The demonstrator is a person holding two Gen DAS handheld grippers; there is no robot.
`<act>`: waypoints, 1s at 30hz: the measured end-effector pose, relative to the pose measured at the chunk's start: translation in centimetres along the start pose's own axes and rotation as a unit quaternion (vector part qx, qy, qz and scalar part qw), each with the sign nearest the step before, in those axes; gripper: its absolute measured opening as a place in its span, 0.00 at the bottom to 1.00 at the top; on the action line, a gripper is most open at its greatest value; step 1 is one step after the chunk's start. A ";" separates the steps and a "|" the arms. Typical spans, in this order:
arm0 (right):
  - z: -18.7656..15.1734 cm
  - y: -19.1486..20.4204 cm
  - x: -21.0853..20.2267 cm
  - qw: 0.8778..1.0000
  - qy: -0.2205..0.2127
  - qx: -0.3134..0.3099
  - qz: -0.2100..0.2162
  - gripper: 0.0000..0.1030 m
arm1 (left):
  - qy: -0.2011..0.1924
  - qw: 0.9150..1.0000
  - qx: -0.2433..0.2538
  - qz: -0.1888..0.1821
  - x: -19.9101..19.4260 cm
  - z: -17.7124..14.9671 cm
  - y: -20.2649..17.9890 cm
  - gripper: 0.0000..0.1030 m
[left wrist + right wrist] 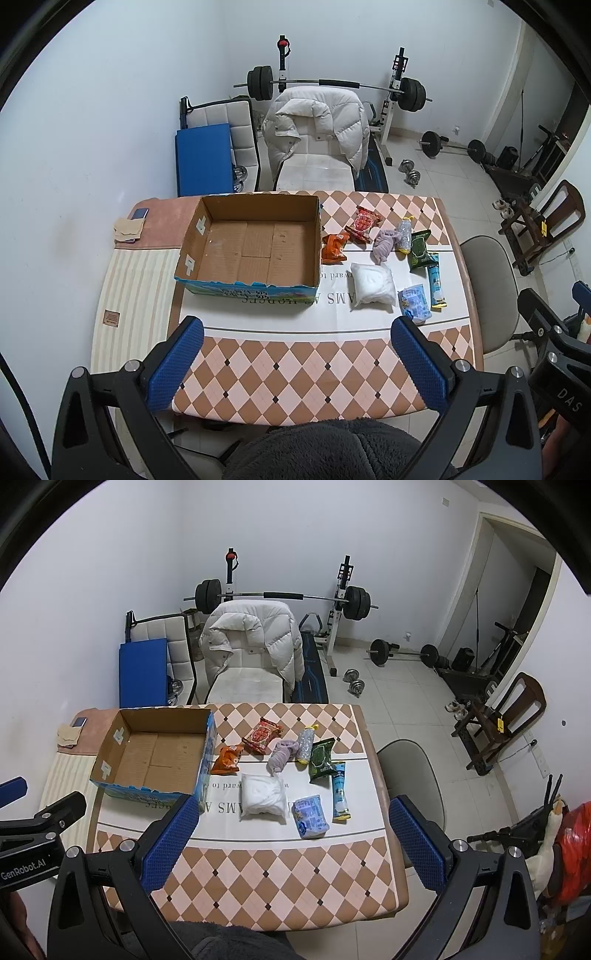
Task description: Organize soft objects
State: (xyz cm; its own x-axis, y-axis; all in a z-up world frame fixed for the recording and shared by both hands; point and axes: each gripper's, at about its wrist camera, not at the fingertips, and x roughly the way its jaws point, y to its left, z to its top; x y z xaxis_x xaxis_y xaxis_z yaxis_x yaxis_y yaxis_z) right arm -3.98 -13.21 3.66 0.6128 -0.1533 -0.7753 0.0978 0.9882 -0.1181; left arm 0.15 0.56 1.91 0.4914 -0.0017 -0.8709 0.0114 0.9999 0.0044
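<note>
An open, empty cardboard box [255, 243] [155, 755] stands on the table's left half. To its right lie soft items: a white pillow pack [372, 283] [263, 793], a blue tissue pack [416, 303] [311, 816], a long blue packet [436, 280] [340, 792], a green bag [421, 251] [322, 760], a purple cloth [384, 243] [282, 754], a silvery packet [404, 234] [306, 745], a red packet [364, 223] [263, 735] and an orange bag [334, 248] [227, 760]. My left gripper [295, 365] and right gripper [291, 843] are open and empty, held above the table's near edge.
A checkered table [295, 373] holds everything. A phone and cloth [131, 225] lie at its far left. A chair with a white jacket [317, 129] stands behind the table, a grey chair [410, 771] to the right. Weights and a barbell rack line the back wall.
</note>
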 end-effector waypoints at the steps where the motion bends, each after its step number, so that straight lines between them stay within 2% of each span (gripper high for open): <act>1: 0.1 0.0 -0.1 1.000 0.000 0.000 0.000 1.00 | -0.001 1.000 -0.001 0.000 0.0 0.0 0.0 1.00; 30: 0.3 0.2 -0.3 1.000 -0.002 -0.001 0.002 1.00 | -0.001 1.000 0.000 0.000 0.0 0.4 0.0 1.00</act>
State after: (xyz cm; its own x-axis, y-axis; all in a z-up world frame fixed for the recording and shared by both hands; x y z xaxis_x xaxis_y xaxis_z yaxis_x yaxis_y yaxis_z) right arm -3.91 -12.94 4.10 0.6166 -0.1496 -0.7729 0.0941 0.9887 -0.1163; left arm 0.53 0.58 2.10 0.4936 -0.0012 -0.8697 0.0119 0.9999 0.0054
